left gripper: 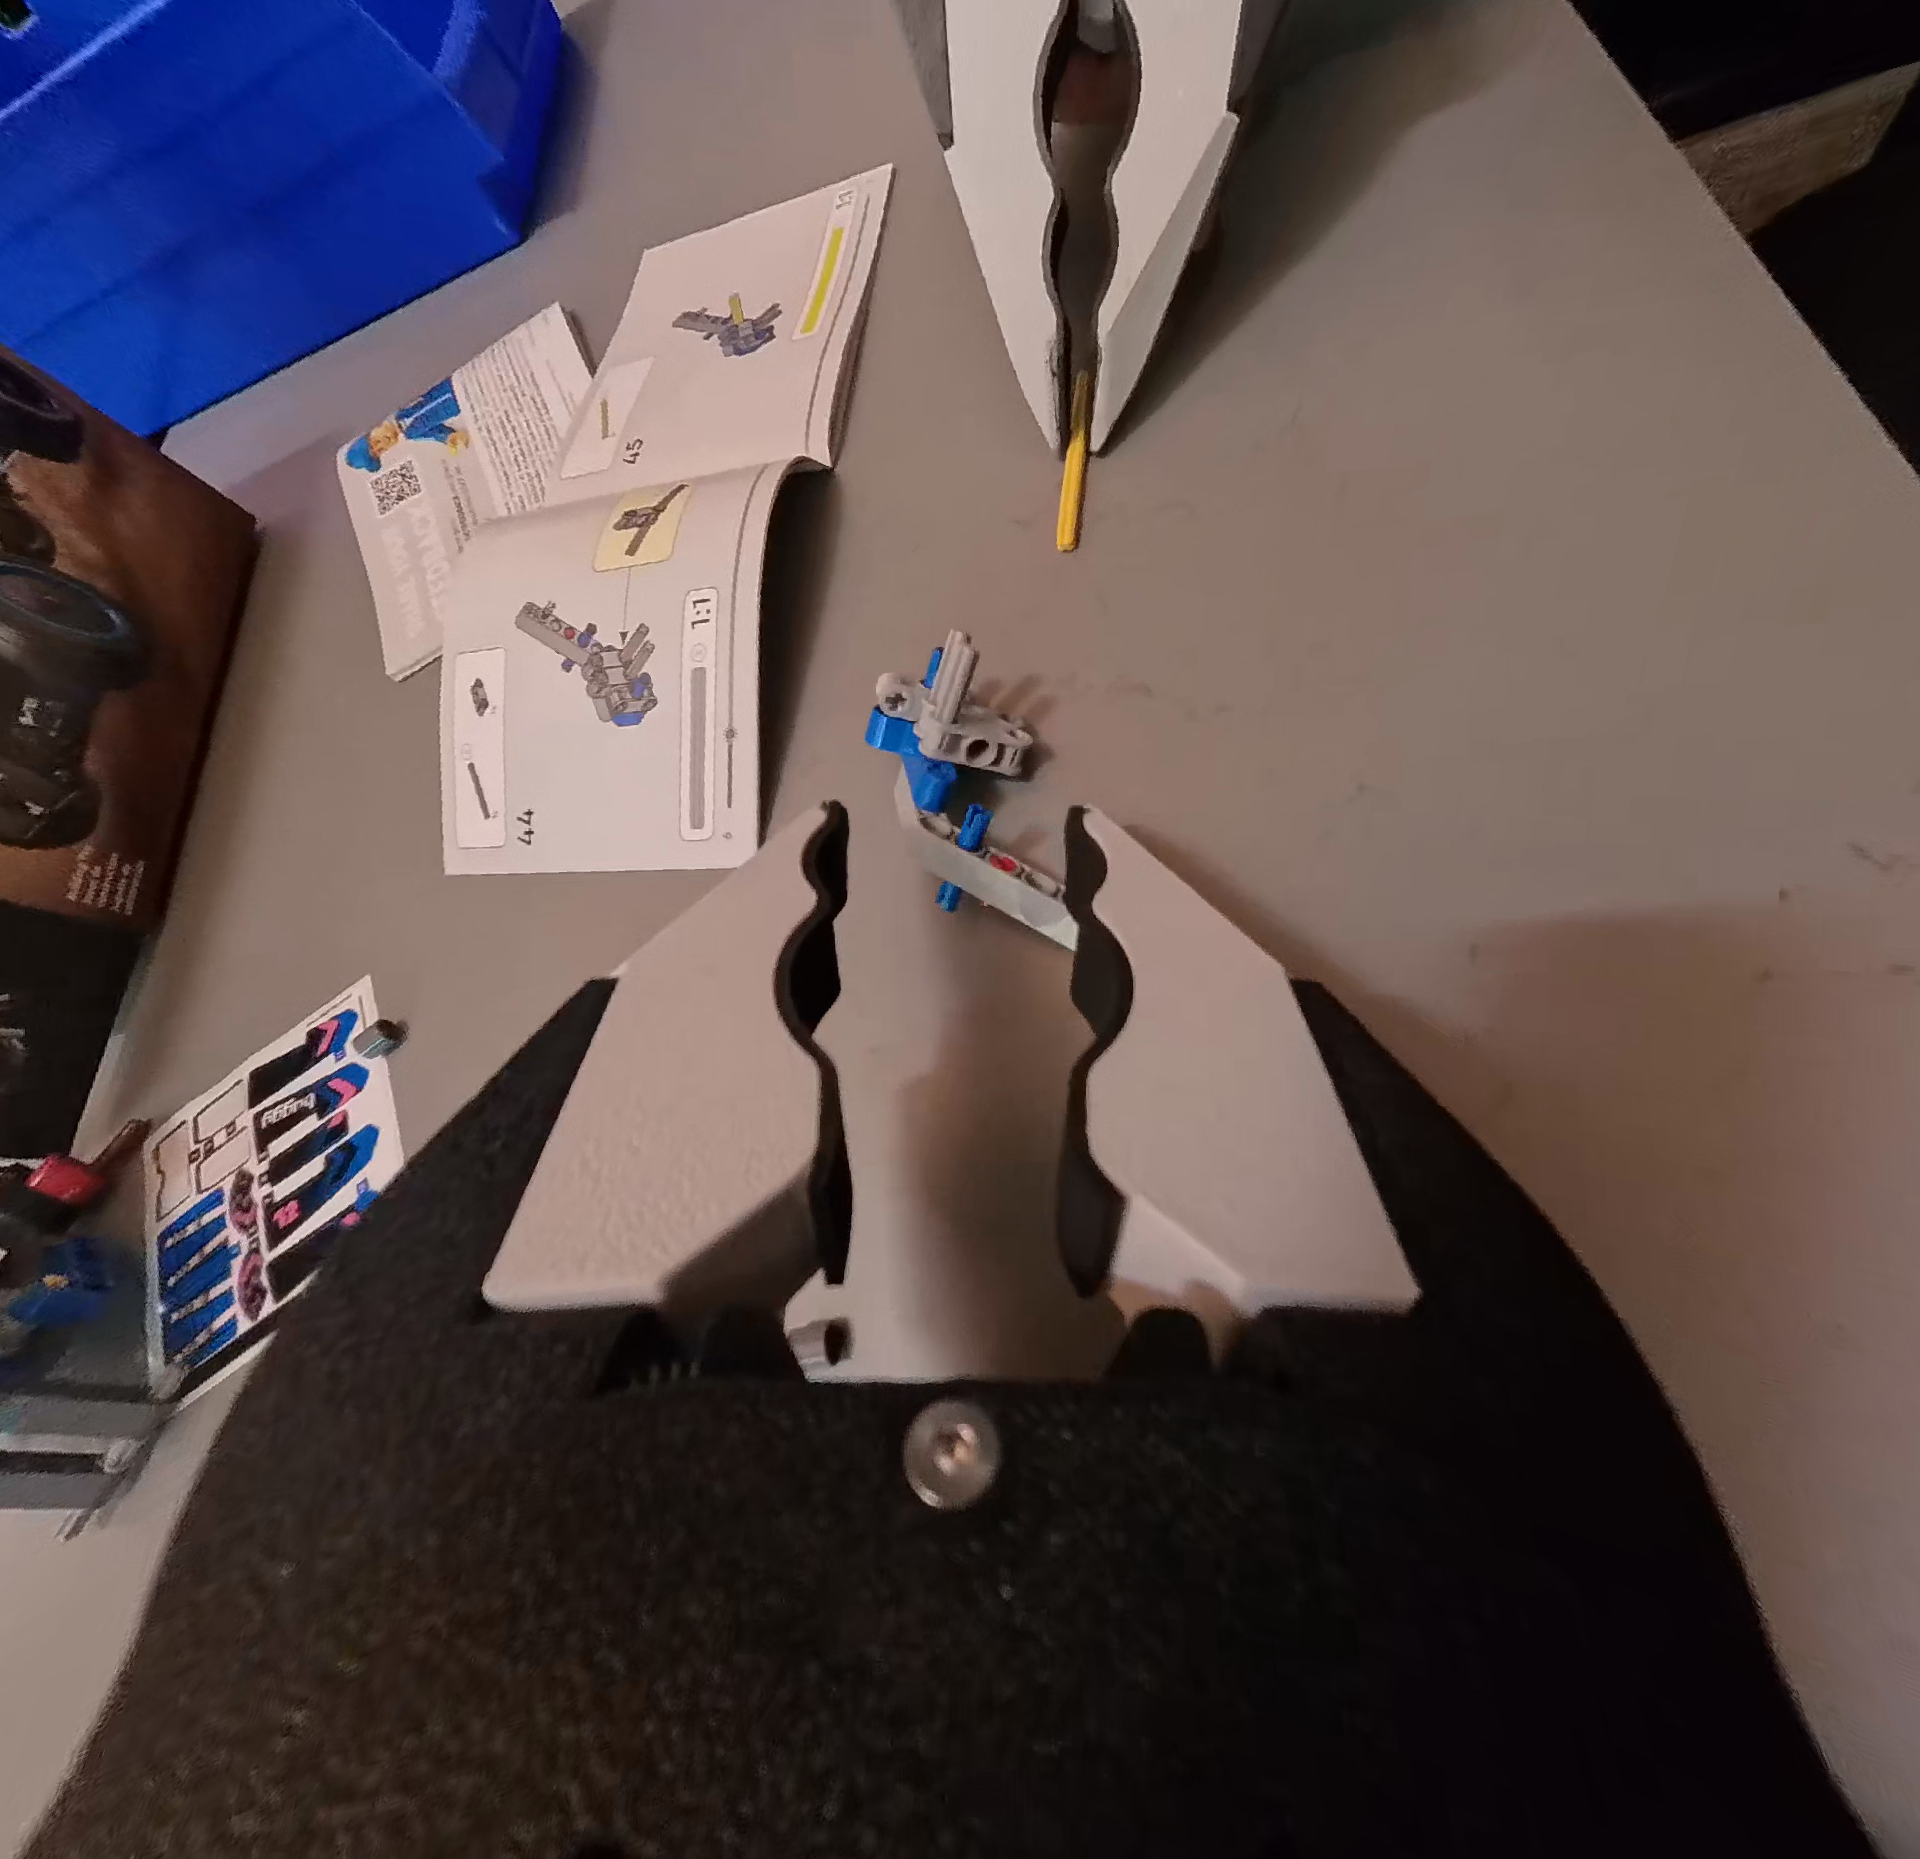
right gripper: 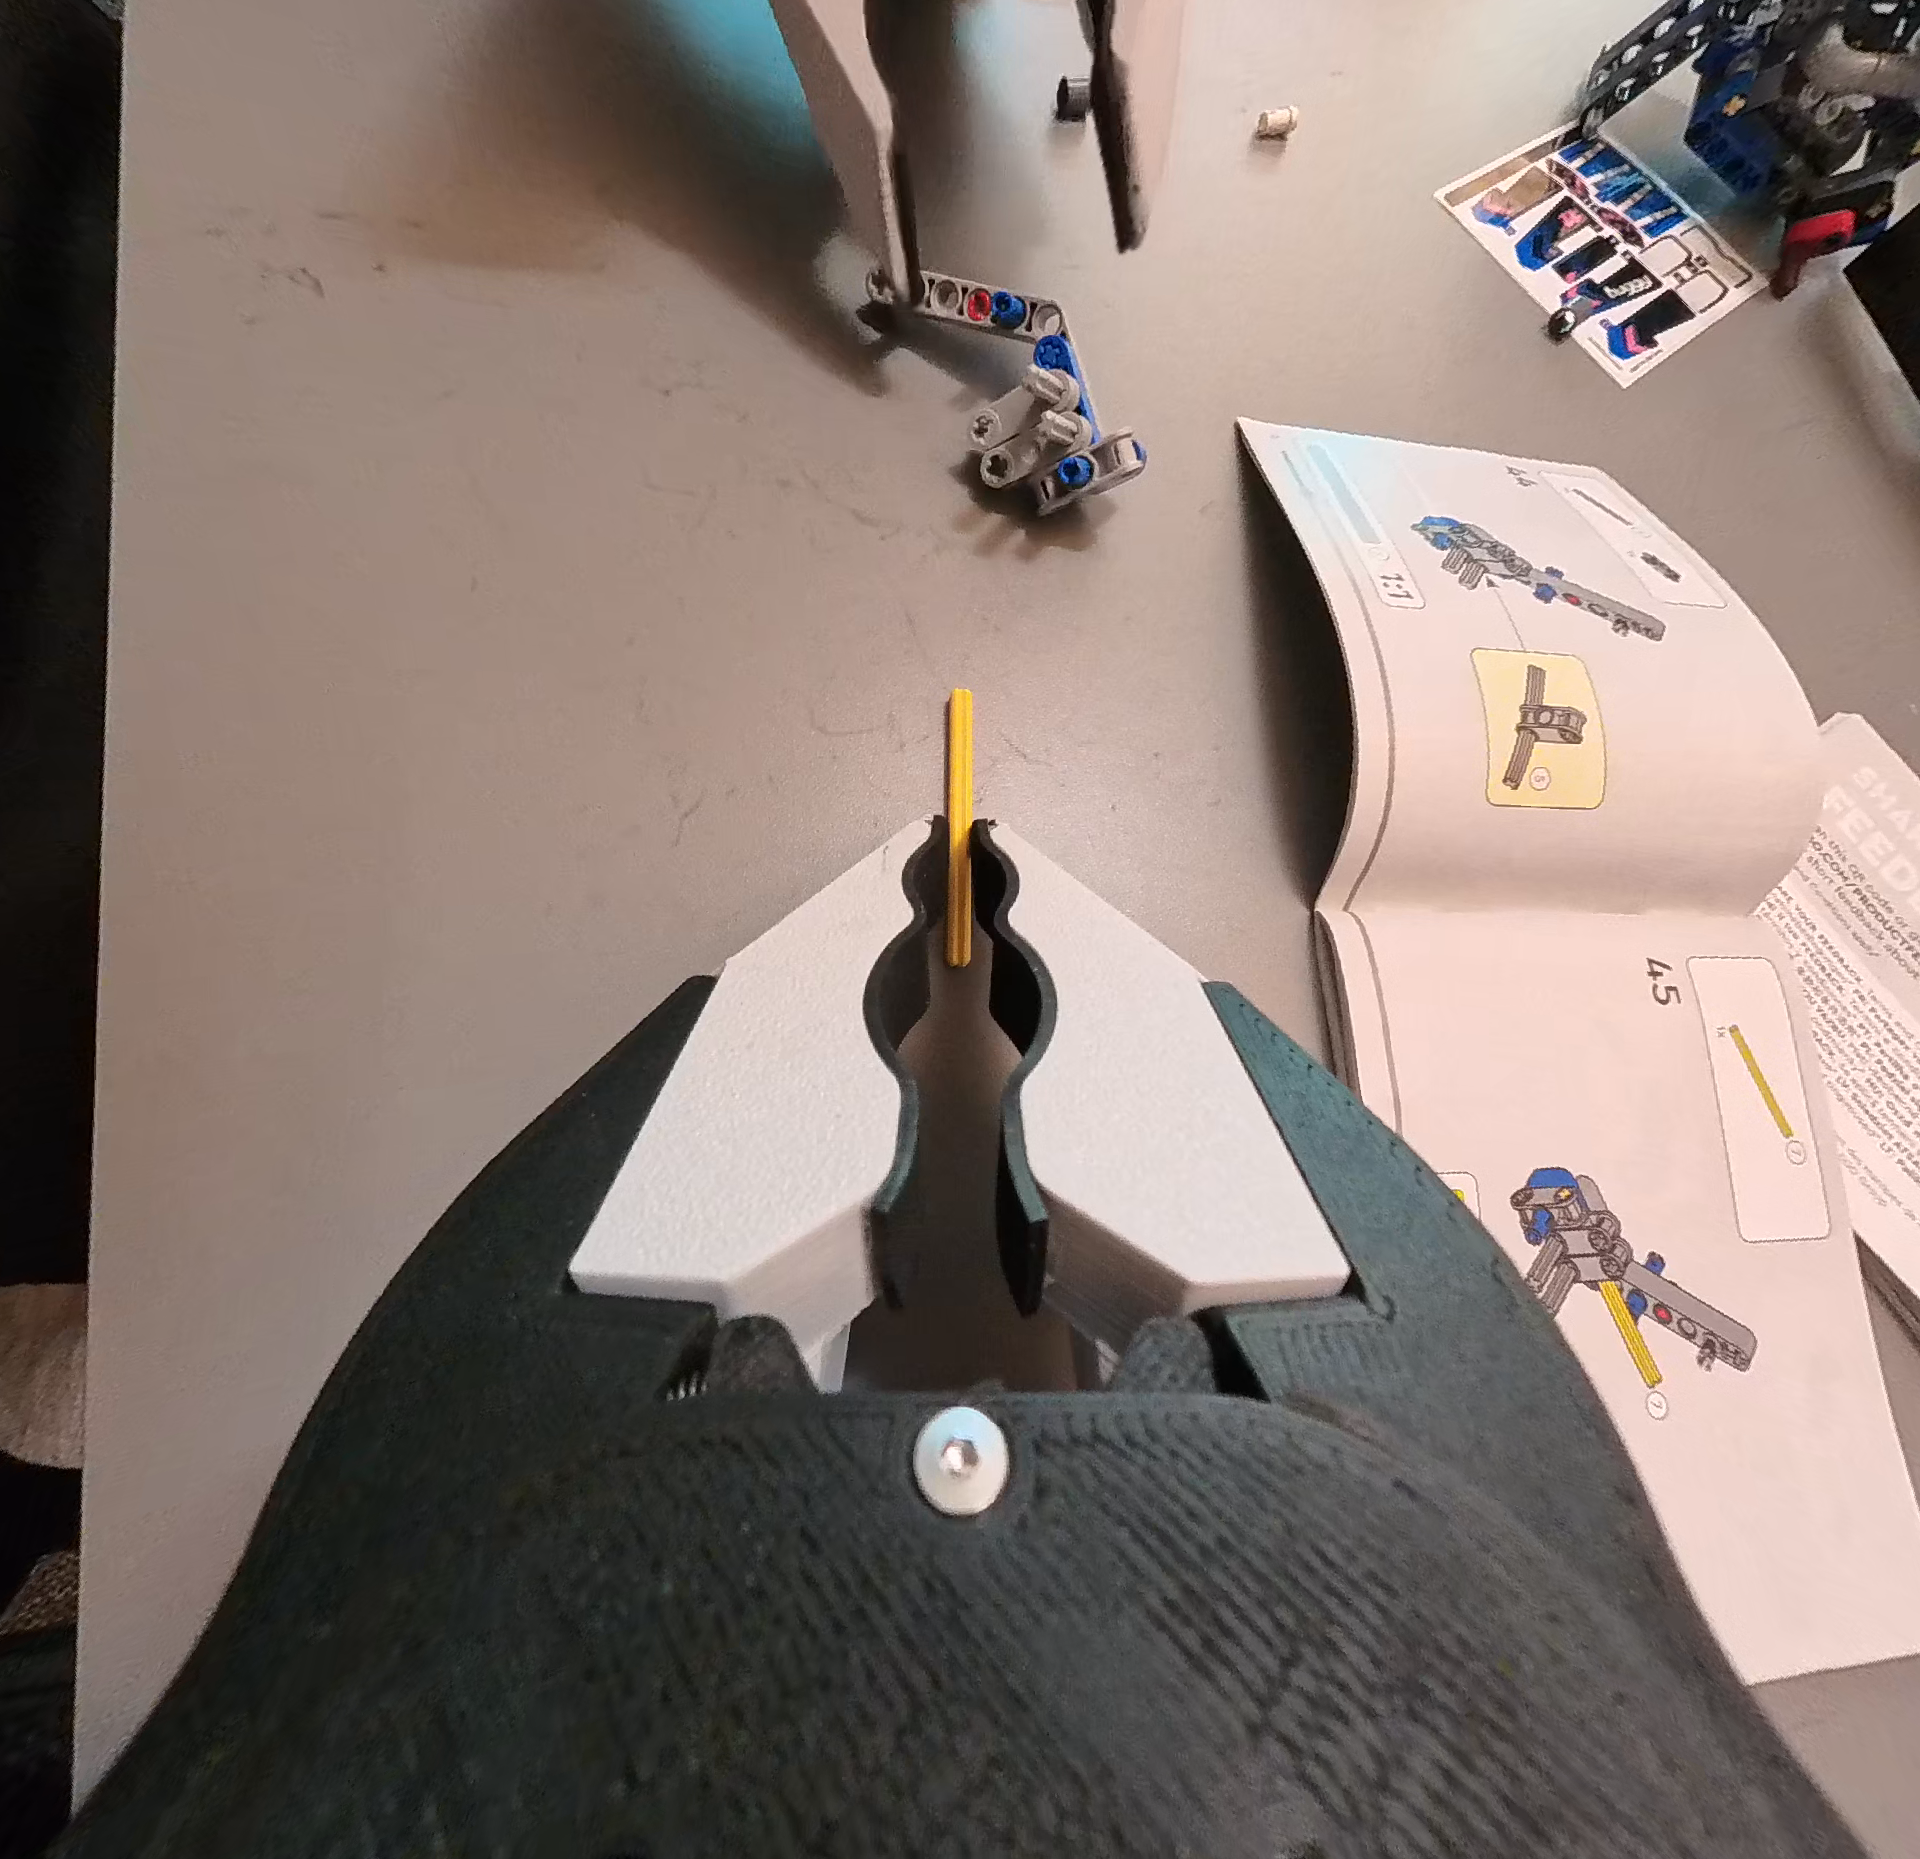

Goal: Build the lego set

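Observation:
A small grey and blue lego assembly (left gripper: 951, 734) lies on the grey table (left gripper: 1455, 666). Its long grey beam (left gripper: 1023, 879) reaches back between my left gripper's fingers. My left gripper (left gripper: 956, 833) is open and empty, low over the table, with the beam's end beside its right finger. My right gripper (right gripper: 961, 827) is shut on a thin yellow axle (right gripper: 960, 770), which sticks out forward towards the assembly (right gripper: 1039, 427). In the left wrist view the right gripper (left gripper: 1075, 438) comes in from the far side with the axle (left gripper: 1070, 490) a short way from the assembly.
An open instruction booklet (left gripper: 623, 666) (right gripper: 1558, 874) lies beside the assembly. A sticker sheet (right gripper: 1600, 240) and a partly built blue model (right gripper: 1766, 43) sit at one corner. A blue bin (left gripper: 260, 147) and a dark box (left gripper: 83, 666) stand at the left. Small loose pieces (right gripper: 1276, 123) lie behind the left gripper. Spacing between my two grippers at the tips: around 11 centimetres. My left gripper's tips are some 20 centimetres from the partly built blue model (right gripper: 1766, 43).

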A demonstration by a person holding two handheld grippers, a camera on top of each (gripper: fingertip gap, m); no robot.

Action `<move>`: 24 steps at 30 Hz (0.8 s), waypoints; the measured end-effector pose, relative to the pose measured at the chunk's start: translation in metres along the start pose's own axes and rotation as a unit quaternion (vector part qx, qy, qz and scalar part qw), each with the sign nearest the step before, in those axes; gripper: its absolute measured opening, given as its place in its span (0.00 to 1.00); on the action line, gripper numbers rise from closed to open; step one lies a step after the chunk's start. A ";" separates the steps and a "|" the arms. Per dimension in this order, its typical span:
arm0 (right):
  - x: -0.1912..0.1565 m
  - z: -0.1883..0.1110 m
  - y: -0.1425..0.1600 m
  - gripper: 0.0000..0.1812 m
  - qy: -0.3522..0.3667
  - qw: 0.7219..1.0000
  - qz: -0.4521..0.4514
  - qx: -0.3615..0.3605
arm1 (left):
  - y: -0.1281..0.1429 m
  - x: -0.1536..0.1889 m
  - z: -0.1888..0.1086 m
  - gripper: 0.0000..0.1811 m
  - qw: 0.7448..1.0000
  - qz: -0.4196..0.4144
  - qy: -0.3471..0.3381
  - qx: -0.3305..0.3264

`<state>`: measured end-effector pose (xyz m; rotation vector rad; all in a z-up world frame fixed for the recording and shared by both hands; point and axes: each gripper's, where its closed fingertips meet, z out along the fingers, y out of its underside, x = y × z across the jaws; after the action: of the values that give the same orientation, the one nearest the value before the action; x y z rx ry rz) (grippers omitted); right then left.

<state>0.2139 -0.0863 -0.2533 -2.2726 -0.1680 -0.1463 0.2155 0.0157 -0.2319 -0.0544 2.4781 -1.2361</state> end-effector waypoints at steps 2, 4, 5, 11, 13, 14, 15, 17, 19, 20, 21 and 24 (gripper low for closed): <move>0.000 0.000 0.000 0.02 0.000 1.000 0.000 0.000 | -0.002 0.000 -0.002 0.21 1.000 -0.008 0.001 0.010; 0.000 0.000 0.000 0.02 -0.001 1.000 0.001 0.000 | -0.003 0.000 -0.001 0.21 1.000 -0.007 0.000 0.011; 0.000 0.000 0.000 0.02 -0.001 1.000 0.001 0.000 | -0.004 0.001 0.000 0.21 1.000 -0.006 0.002 0.011; 0.000 0.000 0.000 0.02 0.001 1.000 -0.001 0.000 | -0.004 -0.004 0.002 0.19 1.000 -0.010 -0.013 0.018; 0.000 0.000 0.000 0.02 0.000 1.000 0.000 0.000 | -0.004 -0.008 0.002 0.19 0.999 -0.008 -0.030 0.021; 0.000 0.000 0.000 0.02 0.000 1.000 0.000 0.000 | -0.004 -0.010 0.001 0.19 0.999 -0.008 -0.034 0.021; 0.000 0.000 0.000 0.02 0.001 1.000 -0.001 0.000 | -0.003 -0.010 0.001 0.19 0.999 -0.009 -0.036 0.020; 0.000 0.000 0.000 0.02 0.002 1.000 -0.002 0.000 | -0.003 -0.011 0.001 0.19 0.999 -0.011 -0.038 0.021; 0.000 0.000 0.000 0.02 0.002 1.000 -0.002 0.000 | -0.004 -0.010 0.000 0.18 0.999 -0.012 -0.034 0.023; 0.000 0.000 0.000 0.02 0.001 1.000 -0.001 0.000 | -0.004 -0.010 0.000 0.18 0.999 -0.013 -0.032 0.024; 0.000 0.000 0.000 0.02 0.000 1.000 0.000 0.000 | -0.004 -0.009 0.000 0.18 0.999 -0.014 -0.029 0.024; 0.000 0.000 0.000 0.02 -0.001 1.000 0.001 0.000 | -0.002 -0.007 0.000 0.19 1.000 -0.012 -0.023 0.017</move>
<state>0.2138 -0.0864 -0.2530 -2.2729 -0.1669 -0.1443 0.2214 0.0157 -0.2285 -0.1032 2.4227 -1.2734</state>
